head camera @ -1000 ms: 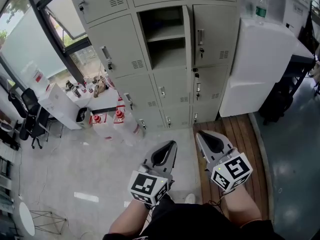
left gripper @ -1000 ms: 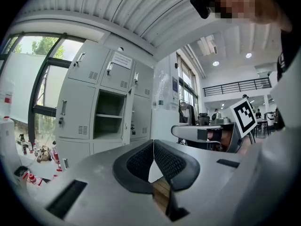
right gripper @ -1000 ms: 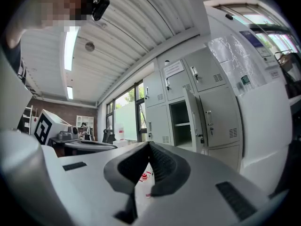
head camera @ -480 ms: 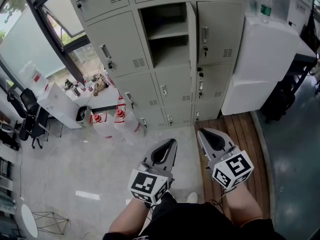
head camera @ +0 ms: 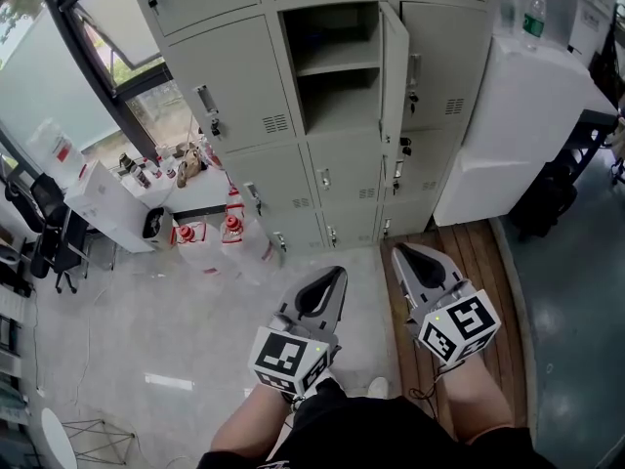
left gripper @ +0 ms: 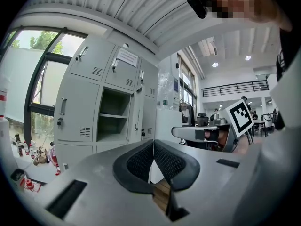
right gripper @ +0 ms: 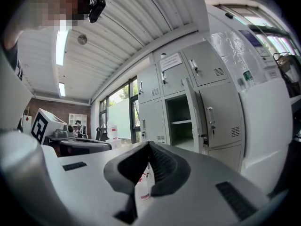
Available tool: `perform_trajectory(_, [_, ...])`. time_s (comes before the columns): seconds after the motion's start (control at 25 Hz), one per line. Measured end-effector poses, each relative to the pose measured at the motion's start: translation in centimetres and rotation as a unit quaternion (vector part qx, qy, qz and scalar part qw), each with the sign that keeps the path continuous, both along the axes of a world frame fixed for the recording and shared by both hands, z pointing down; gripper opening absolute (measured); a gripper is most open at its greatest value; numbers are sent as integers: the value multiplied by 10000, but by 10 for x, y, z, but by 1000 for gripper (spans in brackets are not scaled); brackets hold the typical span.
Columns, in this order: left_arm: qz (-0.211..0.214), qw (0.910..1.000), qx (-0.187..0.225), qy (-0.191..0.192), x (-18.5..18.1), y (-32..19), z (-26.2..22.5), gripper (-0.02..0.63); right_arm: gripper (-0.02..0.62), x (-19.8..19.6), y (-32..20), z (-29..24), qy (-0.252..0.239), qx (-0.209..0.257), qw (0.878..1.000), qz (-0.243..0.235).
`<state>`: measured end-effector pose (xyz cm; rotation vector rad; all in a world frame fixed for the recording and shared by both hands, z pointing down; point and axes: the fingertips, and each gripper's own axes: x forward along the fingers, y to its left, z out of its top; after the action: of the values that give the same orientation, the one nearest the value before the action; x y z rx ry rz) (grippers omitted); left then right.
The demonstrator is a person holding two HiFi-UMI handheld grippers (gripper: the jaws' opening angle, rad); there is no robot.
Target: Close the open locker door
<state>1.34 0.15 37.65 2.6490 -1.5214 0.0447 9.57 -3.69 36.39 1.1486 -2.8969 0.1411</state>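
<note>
A bank of grey lockers [head camera: 244, 86] fills the top of the head view. One compartment [head camera: 337, 66] stands open, with a shelf inside and its door [head camera: 393, 62] swung out to the right, hinged on that side. My left gripper [head camera: 332, 279] and right gripper [head camera: 402, 257] are held low, well in front of the lockers, both shut and empty. The open compartment [left gripper: 113, 119] shows beyond the left gripper [left gripper: 153, 145]. In the right gripper view the door [right gripper: 193, 114] stands ajar beyond the right gripper [right gripper: 149, 145].
A white cabinet [head camera: 508, 135] with a bottle [head camera: 532, 13] on top stands right of the lockers. Plastic bottles [head camera: 229, 237] and a low white table [head camera: 107, 198] with clutter sit at the left by the window. A wooden platform [head camera: 493, 262] lies under my right side.
The view has shifted so the lockers sit slightly closer and further right, with the open door seen more edge-on. Both grippers stay shut and low.
</note>
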Motion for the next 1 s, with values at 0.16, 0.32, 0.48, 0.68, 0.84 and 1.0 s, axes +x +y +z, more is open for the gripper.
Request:
perform_trajectory(0.16, [64, 10000, -23, 73, -17, -17, -2, 17, 54, -11, -19, -2, 43, -5, 9998, 170])
perform_trajectory(0.32, [182, 9998, -48, 103, -33, -34, -2, 17, 54, -22, -39, -4, 59, -10, 9993, 376])
perform_trajectory(0.48, [353, 9993, -49, 121, -48, -50, -1, 17, 54, -34, -57, -5, 51, -11, 9983, 583])
perform_trajectory(0.68, [614, 9980, -10, 140, -66, -73, -5, 17, 54, -50, -78, -8, 63, 10, 9962, 865])
perform_trajectory(0.84, [862, 9962, 42, 106, -72, -87, -7, 17, 53, -55, -96, -10, 72, 47, 9935, 1137])
perform_trajectory(1.0, [1026, 9946, 77, 95, -75, -98, -8, 17, 54, -51, -112, -12, 73, 81, 9902, 1391])
